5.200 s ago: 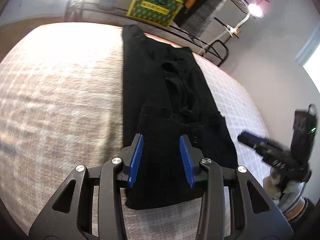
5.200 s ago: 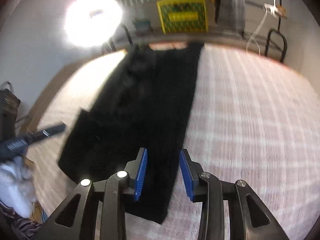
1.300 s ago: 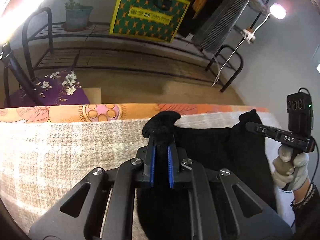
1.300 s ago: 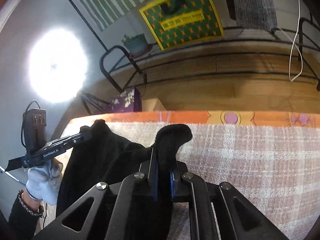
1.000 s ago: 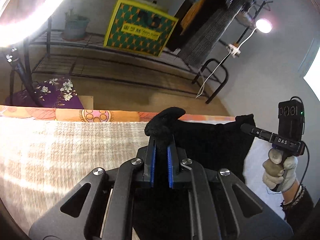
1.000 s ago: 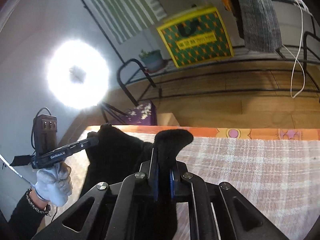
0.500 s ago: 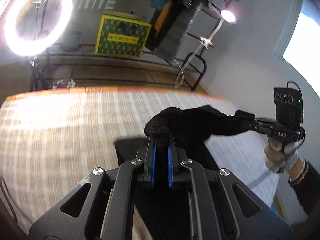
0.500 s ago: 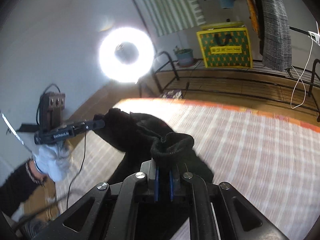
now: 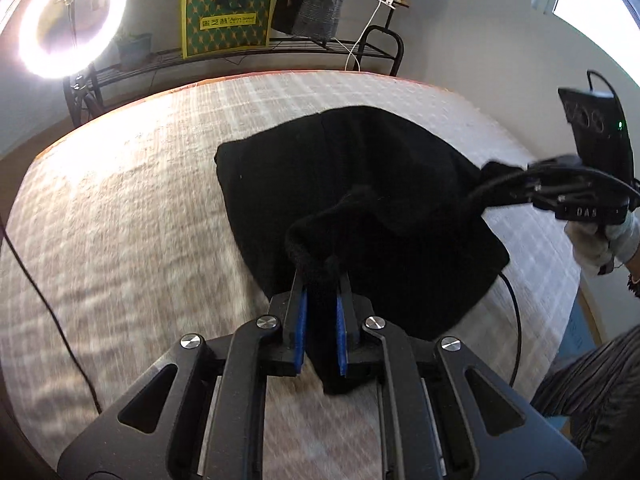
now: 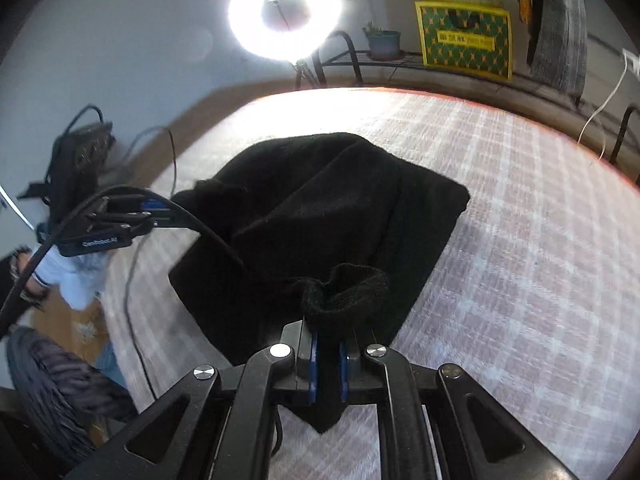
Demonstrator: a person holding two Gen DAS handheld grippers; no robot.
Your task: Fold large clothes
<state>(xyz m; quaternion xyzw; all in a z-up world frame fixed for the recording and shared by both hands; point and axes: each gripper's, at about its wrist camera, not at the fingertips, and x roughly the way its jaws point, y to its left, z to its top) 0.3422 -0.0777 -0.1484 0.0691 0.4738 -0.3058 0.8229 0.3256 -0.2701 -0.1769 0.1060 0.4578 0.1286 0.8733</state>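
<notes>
A large black garment [image 9: 360, 168] lies doubled over on the pale checked bed cover [image 9: 120, 220]. My left gripper [image 9: 321, 280] holds one corner of its upper layer, bunched between the blue pads; its jaws are opening, with the pads still touching the cloth. At the right of the left wrist view, my right gripper [image 9: 496, 176] holds the other corner. In the right wrist view the garment [image 10: 320, 200] spreads ahead, and the right gripper [image 10: 326, 332] has a rolled hem between its pads, jaws opening too. The left gripper [image 10: 168, 210] is at the left.
A lit ring light [image 9: 68, 20] stands beyond the bed's far left corner. Next to it are a metal rack [image 9: 240, 52] and a yellow-green bag [image 9: 226, 20]. A black cable [image 9: 52, 300] trails across the cover. A gloved hand [image 9: 600, 240] grips the right tool.
Both grippers have pulled the held garment end back from the bed's far edge toward the near side. The fabric now lies folded over itself.
</notes>
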